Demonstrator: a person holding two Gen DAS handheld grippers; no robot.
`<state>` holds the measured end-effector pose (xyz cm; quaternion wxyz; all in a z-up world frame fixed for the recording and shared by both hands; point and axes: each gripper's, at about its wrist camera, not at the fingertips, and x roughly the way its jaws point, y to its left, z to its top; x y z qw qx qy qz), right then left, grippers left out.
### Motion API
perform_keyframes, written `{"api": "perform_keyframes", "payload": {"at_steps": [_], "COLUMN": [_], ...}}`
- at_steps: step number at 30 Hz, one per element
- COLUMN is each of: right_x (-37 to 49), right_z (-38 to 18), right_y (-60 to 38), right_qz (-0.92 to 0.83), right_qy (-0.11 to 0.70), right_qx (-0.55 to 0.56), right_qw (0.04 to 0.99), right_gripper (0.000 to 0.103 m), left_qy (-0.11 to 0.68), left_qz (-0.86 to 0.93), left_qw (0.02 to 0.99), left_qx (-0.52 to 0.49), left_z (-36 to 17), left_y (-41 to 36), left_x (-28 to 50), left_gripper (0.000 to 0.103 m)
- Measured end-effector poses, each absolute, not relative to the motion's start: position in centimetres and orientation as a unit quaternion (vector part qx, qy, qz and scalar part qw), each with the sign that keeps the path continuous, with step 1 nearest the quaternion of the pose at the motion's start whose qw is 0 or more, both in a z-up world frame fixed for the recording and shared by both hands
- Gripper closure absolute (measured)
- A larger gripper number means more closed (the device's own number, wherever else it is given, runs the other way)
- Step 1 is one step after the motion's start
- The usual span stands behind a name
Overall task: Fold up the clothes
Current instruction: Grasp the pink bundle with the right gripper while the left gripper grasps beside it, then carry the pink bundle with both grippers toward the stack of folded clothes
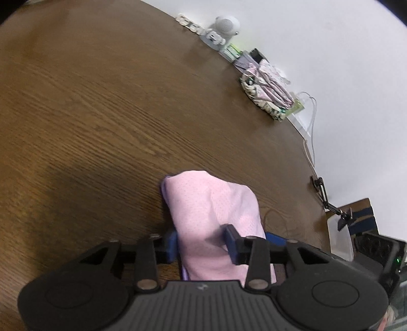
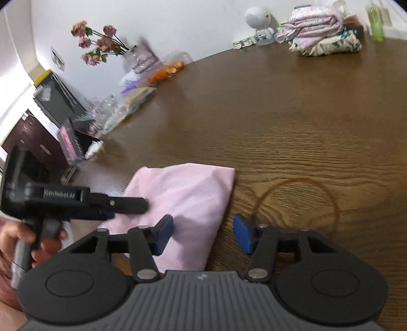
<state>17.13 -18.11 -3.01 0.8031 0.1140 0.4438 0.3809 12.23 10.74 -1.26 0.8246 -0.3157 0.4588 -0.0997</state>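
A folded pink garment [image 2: 183, 196] lies on the brown wooden table [image 2: 292, 107]. In the left wrist view my left gripper [image 1: 202, 244] has its blue pads on either side of a raised fold of the pink garment [image 1: 211, 203] and grips it. In the right wrist view the left gripper [image 2: 114, 205] reaches over the garment's left part. My right gripper [image 2: 203, 234] is open, its left pad over the garment's near right edge, its right pad over bare table.
A stack of folded clothes [image 2: 323, 33] sits at the table's far edge, beside a white round device [image 2: 257, 17]. A vase of dried flowers [image 2: 101, 43], packets and clutter line the far left edge. A cable and clamp [image 1: 323, 188] sit at the right edge.
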Motion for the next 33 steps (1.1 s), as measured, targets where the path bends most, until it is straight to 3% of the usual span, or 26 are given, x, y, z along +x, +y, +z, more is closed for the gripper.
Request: {"api": "perform_keyframes", "payload": {"at_steps": [2,7,11,13,14,19,33], "right_x": [17.2,16.9,16.7,16.5,16.5,16.3,16.4], "right_z": [-3.2,-3.4,-3.3,-3.6,-3.8,-4.5,-1.7], "right_y": [-17.6,-17.3,-17.3,-17.3,-17.4,-17.7,-17.5], "right_qz": [0.385,0.379,0.372,0.369,0.369,0.363,0.36], "right_qy": [0.448,0.452,0.449,0.449,0.449,0.439,0.402], "right_qx": [0.118,0.131,0.135,0.142,0.151,0.193,0.187], "right_qw": [0.798,0.797,0.801,0.801,0.8,0.799,0.821], "right_gripper": [0.052,0.056,0.059,0.075,0.078,0.09,0.092], "left_qy": [0.457,0.451,0.439,0.435,0.434,0.422,0.389], "left_qz": [-0.108,-0.116,-0.123,-0.128,-0.13,-0.14,-0.173], "left_qw": [0.826,0.839,0.85,0.85,0.849,0.853,0.863], "left_qx": [-0.313,-0.282,-0.263,-0.268,-0.272,-0.274,-0.271], "left_z": [-1.2,-1.0,-1.2,-1.6,-1.9,-2.2,-0.3], "left_y": [10.5,9.6,9.1,9.2,9.3,9.1,8.9], "left_x": [12.2,12.1,11.9,11.8,11.8,11.6,13.3], "left_gripper": [0.055,0.056,0.069,0.078,0.082,0.086,0.088]}}
